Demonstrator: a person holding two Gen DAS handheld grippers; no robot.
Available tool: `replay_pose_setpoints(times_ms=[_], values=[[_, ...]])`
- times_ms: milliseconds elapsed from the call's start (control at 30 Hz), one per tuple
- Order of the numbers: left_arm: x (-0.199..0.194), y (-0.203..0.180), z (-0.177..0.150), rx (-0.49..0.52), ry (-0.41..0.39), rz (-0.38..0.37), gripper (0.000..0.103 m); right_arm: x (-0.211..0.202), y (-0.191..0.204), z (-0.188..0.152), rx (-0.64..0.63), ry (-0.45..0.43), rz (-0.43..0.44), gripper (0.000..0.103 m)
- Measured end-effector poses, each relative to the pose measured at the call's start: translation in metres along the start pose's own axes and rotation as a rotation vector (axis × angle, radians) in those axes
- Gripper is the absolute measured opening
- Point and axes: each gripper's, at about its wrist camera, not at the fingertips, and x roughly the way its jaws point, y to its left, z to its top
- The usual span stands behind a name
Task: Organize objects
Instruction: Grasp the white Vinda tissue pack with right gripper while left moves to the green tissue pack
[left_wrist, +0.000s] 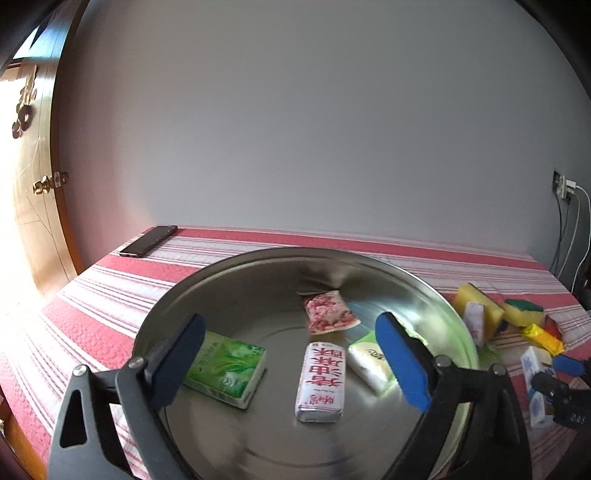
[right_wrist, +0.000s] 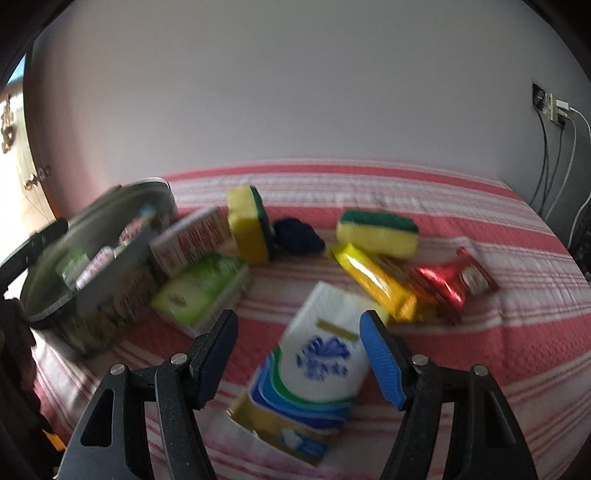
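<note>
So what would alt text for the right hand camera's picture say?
An open two-finger gripper hovers over a white and blue tissue pack on a red striped cloth. Behind lie sponges, shiny snack packets and a metal bowl at left.

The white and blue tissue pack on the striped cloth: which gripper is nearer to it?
Right. The right gripper hangs over the white and blue tissue pack, its fingers either side of it. The left gripper is over the steel basin, well away.
</note>
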Motion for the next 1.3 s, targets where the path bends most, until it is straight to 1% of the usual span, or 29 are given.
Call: replay_pose_setpoints(times_ms=[67, 133, 167, 267, 367, 467, 533, 567, 700, 733, 800, 833, 900, 933, 967, 1067, 1100, 1167, 1233, 1267, 1300], values=[[0.007, 0.003, 0.003, -0.002, -0.002, 0.013, 0.096, -0.001, 0.000, -0.003, 0.001, 0.011, -0.024, 0.070], [0.017, 0.008, 0.008, -0.005, -0.009, 0.046, 0.097, 0.000, 0.000, -0.006, 0.003, 0.034, -0.033, 0.070], [0.021, 0.012, 0.010, -0.010, -0.007, 0.052, 0.097, 0.001, 0.000, -0.007, 0.001, 0.042, -0.035, 0.070], [0.032, 0.021, 0.015, -0.032, 0.002, 0.048, 0.097, 0.003, 0.002, -0.009, -0.004, 0.059, -0.036, 0.071], [0.028, 0.022, 0.013, -0.034, -0.010, 0.027, 0.097, 0.006, 0.003, -0.008, -0.001, 0.070, -0.031, 0.073], [0.012, 0.012, 0.008, -0.024, -0.037, -0.024, 0.098, 0.009, 0.002, -0.010, 0.003, 0.085, -0.011, 0.073], [0.001, -0.003, 0.003, 0.017, -0.057, -0.052, 0.098, 0.010, -0.001, -0.011, 0.010, 0.093, 0.006, 0.072], [-0.006, -0.014, 0.001, 0.048, -0.064, -0.078, 0.097, 0.010, -0.002, -0.011, 0.015, 0.099, 0.016, 0.072], [-0.021, -0.057, -0.009, 0.156, -0.052, -0.186, 0.098, 0.008, -0.005, -0.013, 0.003, 0.095, 0.021, 0.071], [-0.024, -0.070, -0.012, 0.181, -0.040, -0.217, 0.097, 0.008, -0.005, -0.014, 0.001, 0.092, 0.023, 0.069], [-0.023, -0.082, -0.016, 0.207, -0.020, -0.252, 0.097, 0.005, -0.007, -0.014, -0.003, 0.084, 0.022, 0.063], [-0.022, -0.090, -0.019, 0.228, -0.007, -0.271, 0.097, 0.004, -0.009, -0.015, -0.005, 0.081, 0.023, 0.062], [-0.021, -0.101, -0.023, 0.249, 0.015, -0.287, 0.095, 0.003, -0.012, -0.014, -0.007, 0.073, 0.022, 0.056], [-0.019, -0.106, -0.024, 0.256, 0.032, -0.300, 0.091, 0.003, -0.014, -0.013, -0.003, 0.073, 0.027, 0.056], [-0.015, -0.110, -0.024, 0.263, 0.053, -0.308, 0.089, 0.006, -0.016, -0.012, 0.006, 0.075, 0.037, 0.055], [-0.014, -0.124, -0.025, 0.285, 0.091, -0.317, 0.087, 0.009, -0.017, -0.009, 0.004, 0.083, 0.038, 0.055], [-0.013, -0.127, -0.026, 0.294, 0.104, -0.324, 0.085, 0.008, -0.018, -0.009, 0.005, 0.085, 0.038, 0.055], [-0.007, -0.136, -0.029, 0.319, 0.151, -0.337, 0.084, 0.010, -0.023, -0.007, 0.009, 0.091, 0.027, 0.055], [-0.002, -0.142, -0.034, 0.333, 0.186, -0.354, 0.078, 0.011, -0.028, -0.005, 0.007, 0.093, 0.003, 0.055], [0.001, -0.146, -0.035, 0.340, 0.205, -0.368, 0.077, 0.013, -0.032, -0.004, 0.009, 0.103, 0.001, 0.055], [0.004, -0.150, -0.036, 0.347, 0.227, -0.373, 0.073, 0.014, -0.035, -0.004, 0.019, 0.109, 0.011, 0.055]])
